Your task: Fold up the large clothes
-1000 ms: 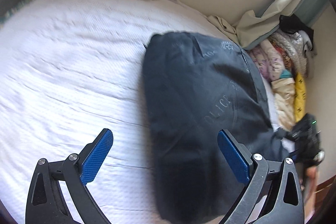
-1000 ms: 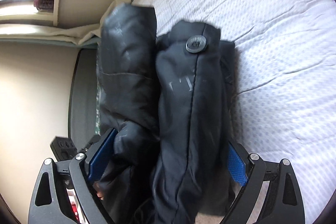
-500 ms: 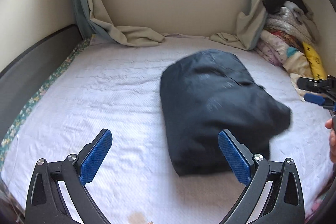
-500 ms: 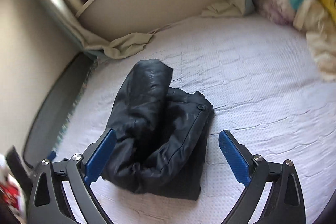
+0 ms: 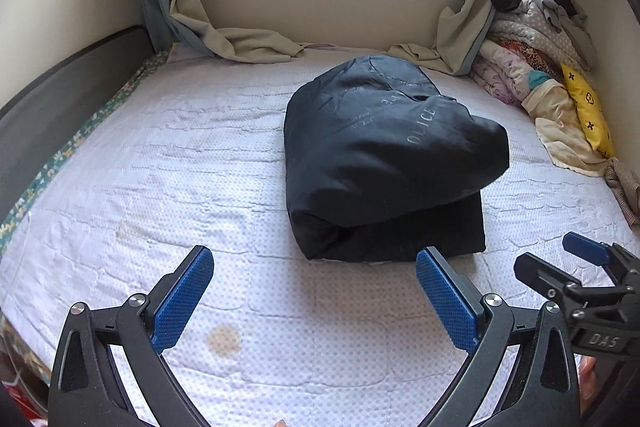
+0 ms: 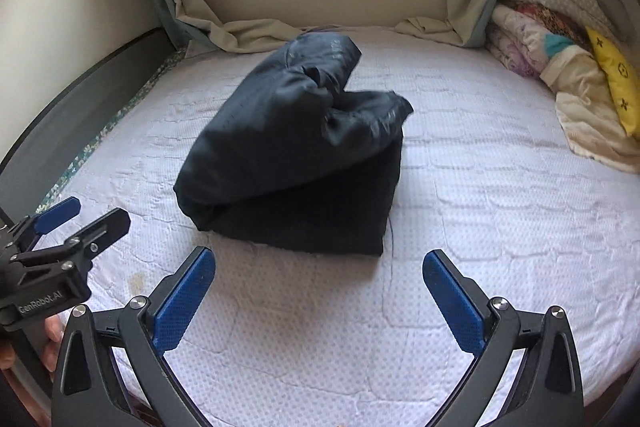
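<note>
A dark navy padded jacket (image 5: 384, 155) lies folded into a puffy bundle in the middle of the white quilted bed (image 5: 160, 155); pale lettering shows on its top. It also shows in the right wrist view (image 6: 296, 151). My left gripper (image 5: 312, 291) is open and empty, held back from the bundle's near edge. My right gripper (image 6: 320, 291) is open and empty, also short of the bundle. The right gripper shows at the right edge of the left wrist view (image 5: 580, 275), and the left gripper at the left edge of the right wrist view (image 6: 72, 227).
A pile of folded bedding and clothes (image 5: 536, 75) with a yellow pillow (image 5: 588, 111) lies along the right wall. Curtains (image 5: 240, 43) drape onto the bed's far end under the window sill. A dark bed rail (image 5: 60, 87) runs along the left.
Both grippers have let go of the jacket and pulled back toward the bed's near edge. The jacket now lies as a folded bundle on the bed.
</note>
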Available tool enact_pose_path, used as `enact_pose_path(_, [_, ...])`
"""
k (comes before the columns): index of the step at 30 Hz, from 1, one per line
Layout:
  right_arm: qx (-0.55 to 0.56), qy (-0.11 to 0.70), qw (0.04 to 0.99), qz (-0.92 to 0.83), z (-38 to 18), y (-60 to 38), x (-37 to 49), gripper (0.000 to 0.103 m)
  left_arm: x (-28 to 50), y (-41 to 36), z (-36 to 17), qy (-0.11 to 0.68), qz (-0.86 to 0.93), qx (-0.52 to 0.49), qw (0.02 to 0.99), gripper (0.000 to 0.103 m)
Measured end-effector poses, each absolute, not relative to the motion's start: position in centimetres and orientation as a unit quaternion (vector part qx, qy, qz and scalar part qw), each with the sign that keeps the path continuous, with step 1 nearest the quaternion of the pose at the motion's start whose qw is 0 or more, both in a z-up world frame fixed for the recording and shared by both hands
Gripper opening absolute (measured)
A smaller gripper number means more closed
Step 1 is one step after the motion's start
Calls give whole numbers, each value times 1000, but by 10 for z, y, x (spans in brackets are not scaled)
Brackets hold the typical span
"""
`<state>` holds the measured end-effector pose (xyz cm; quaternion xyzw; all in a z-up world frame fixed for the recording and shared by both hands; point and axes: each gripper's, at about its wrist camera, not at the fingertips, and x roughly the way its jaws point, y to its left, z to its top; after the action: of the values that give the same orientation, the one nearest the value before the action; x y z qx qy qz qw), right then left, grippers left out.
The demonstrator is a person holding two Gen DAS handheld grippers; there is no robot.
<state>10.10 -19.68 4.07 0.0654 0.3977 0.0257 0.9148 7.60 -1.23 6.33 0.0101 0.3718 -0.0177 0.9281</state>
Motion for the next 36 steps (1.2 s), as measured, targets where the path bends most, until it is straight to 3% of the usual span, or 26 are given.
enact_pose_path(10, [63,403,913,-2,18,-199,86,103,69,-25,35,415,-11,15,910,103])
enact_pose_path(36, [62,421,905,-16,5,-197,88,103,65,-34,19,418,-10,29,908,103])
